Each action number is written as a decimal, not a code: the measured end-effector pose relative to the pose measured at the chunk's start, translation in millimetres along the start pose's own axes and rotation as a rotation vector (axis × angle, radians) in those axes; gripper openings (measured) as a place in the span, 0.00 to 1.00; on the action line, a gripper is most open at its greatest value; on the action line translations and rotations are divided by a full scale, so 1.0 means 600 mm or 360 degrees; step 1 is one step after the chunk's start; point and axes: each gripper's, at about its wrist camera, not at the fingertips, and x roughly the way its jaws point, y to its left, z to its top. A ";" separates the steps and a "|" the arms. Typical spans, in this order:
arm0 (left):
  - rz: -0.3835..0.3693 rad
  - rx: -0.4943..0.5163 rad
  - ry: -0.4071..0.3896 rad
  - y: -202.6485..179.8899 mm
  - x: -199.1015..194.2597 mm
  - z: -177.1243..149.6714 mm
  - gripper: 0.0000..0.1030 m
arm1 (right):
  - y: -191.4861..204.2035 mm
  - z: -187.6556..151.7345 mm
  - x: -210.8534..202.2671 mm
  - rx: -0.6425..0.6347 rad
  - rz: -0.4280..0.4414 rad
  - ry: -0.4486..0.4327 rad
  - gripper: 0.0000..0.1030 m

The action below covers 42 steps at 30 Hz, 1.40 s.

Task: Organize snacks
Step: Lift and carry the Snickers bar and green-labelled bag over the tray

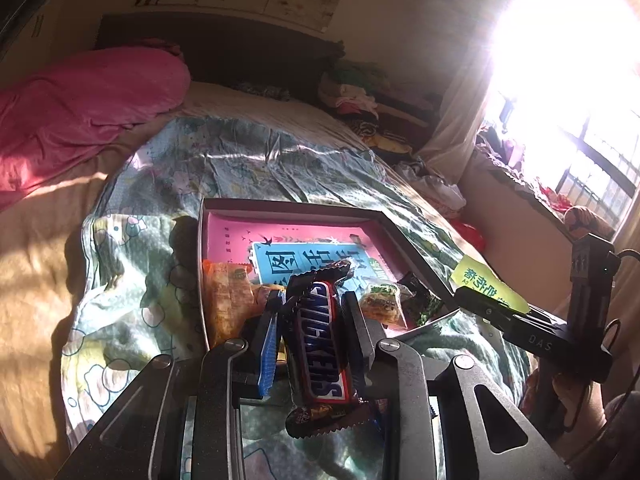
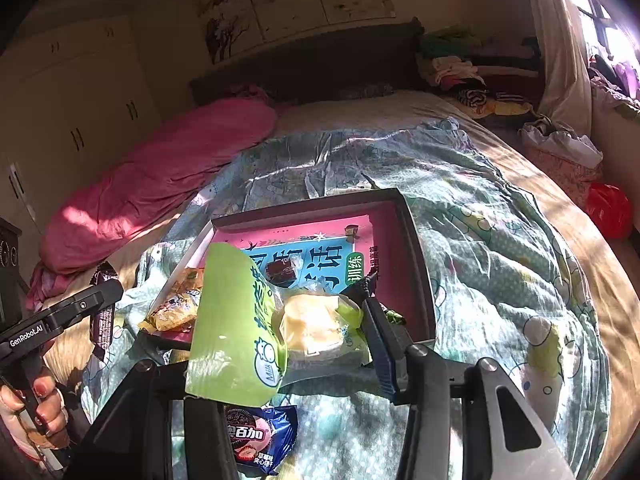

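Left wrist view
- Left claw (image 1: 316,320): clenched on the Snickers (image 1: 322,344), pads pressing its two long sides.
- Bar's long axis: ran along the claw's pointing line, one crimped end toward the camera, the other toward the box (image 1: 288,206).
- Where held: over the near edge of the box, above the quilt (image 1: 132,264) on the bed.
- Box contents: pink book (image 1: 240,236) lining the floor; orange pack (image 1: 226,300) at the near left corner; small cake pack (image 1: 380,300) and dark green pack (image 1: 420,300) to the right.
- Free floor: lay straight ahead of the bar, beyond its far end.
- Right claw (image 1: 466,290): seen at the right, gripping a green pack (image 1: 484,280) beside the box's right wall.

Right wrist view
- Right claw (image 2: 280,320): grasping the green pack (image 2: 232,320), a clear-windowed wrapper with a pale cake inside; left finger hidden behind the wrapper.
- Pack's place: held over the near rim of the box (image 2: 416,240), box straight ahead.
- Left claw (image 2: 108,292): at the left, off the box's left corner, bar hanging through it.
- Oreo pack (image 2: 260,436): on the quilt, below the claw, outside the box.
- Nearer claw: judged about even; both already at the rim, each needing only a short push forward to drop its snack.
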 end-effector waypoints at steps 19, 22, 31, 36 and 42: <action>0.0065 0.0108 0.0075 -0.002 0.088 -0.012 0.29 | -0.004 0.002 0.047 0.0032 -0.0006 0.0044 0.47; 0.0078 0.0136 0.0101 -0.005 0.103 -0.017 0.29 | -0.004 0.001 0.053 0.0038 -0.0012 0.0053 0.47; 0.0104 0.0176 0.0146 -0.006 0.130 -0.020 0.29 | -0.004 0.002 0.070 0.0051 -0.0032 0.0068 0.47; 0.0107 0.0180 0.0159 -0.005 0.134 -0.021 0.29 | -0.004 0.003 0.081 0.0058 -0.0047 0.0076 0.47; 0.0104 0.0176 0.0170 -0.002 0.136 -0.021 0.29 | -0.007 0.001 0.097 0.0068 -0.0083 0.0099 0.47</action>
